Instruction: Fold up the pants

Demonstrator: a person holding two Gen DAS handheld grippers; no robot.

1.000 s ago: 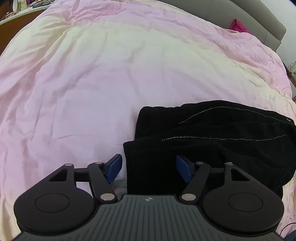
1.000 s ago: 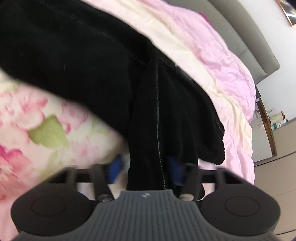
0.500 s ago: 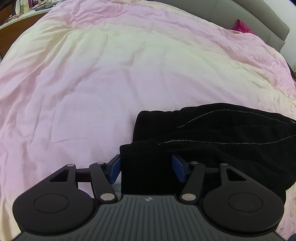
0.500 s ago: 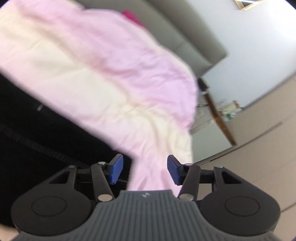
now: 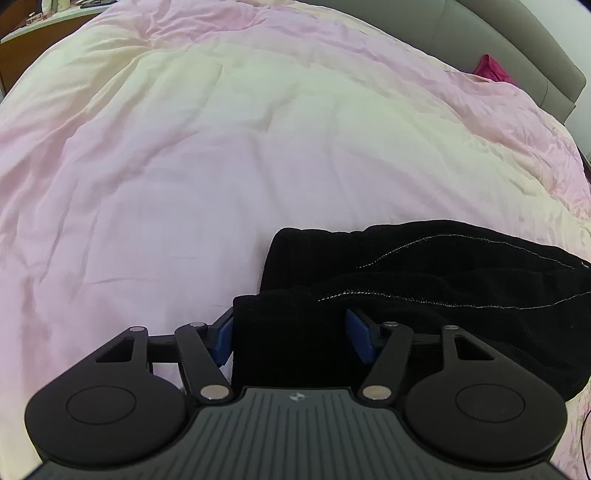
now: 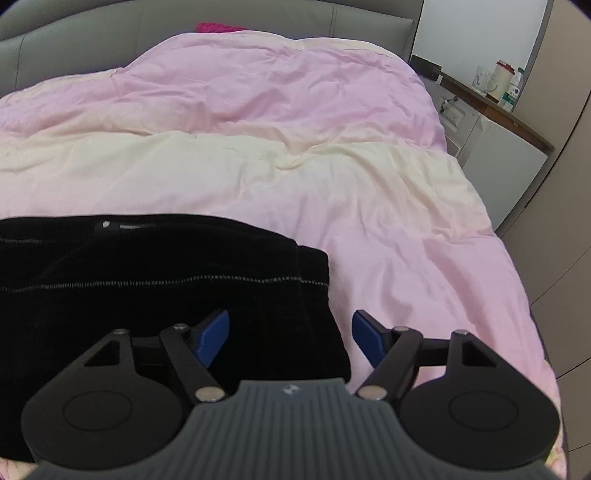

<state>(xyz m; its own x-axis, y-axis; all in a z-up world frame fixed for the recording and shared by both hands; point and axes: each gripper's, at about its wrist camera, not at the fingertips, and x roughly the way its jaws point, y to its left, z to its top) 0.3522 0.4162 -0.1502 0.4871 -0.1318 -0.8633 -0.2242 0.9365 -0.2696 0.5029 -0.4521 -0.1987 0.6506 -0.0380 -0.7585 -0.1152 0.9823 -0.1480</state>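
Black pants [image 5: 443,280] with pale stitched seams lie folded in a low stack on the pink and cream quilt [image 5: 221,147]. In the left wrist view, my left gripper [image 5: 291,334] straddles the stack's near left corner. Its jaws are opening, with black cloth filling the gap between the blue pads [image 5: 360,336]. In the right wrist view, the pants [image 6: 147,266] lie to the left, and their right edge runs between the jaws of my right gripper [image 6: 290,338]. These jaws are opening too, and the right pad [image 6: 367,338] stands clear over bare quilt [image 6: 332,184].
A grey padded headboard [image 6: 110,26] runs along the far side, with a magenta cloth [image 6: 218,26] against it. To the right, past the bed's edge, is a white bedside unit whose wooden top holds cups and a bottle [image 6: 498,79]. Wide bare quilt spreads beyond the pants.
The right gripper let go of the hanging pants, opened wide, rolled level and swung to the stack's right edge. The left gripper stayed over the left corner.
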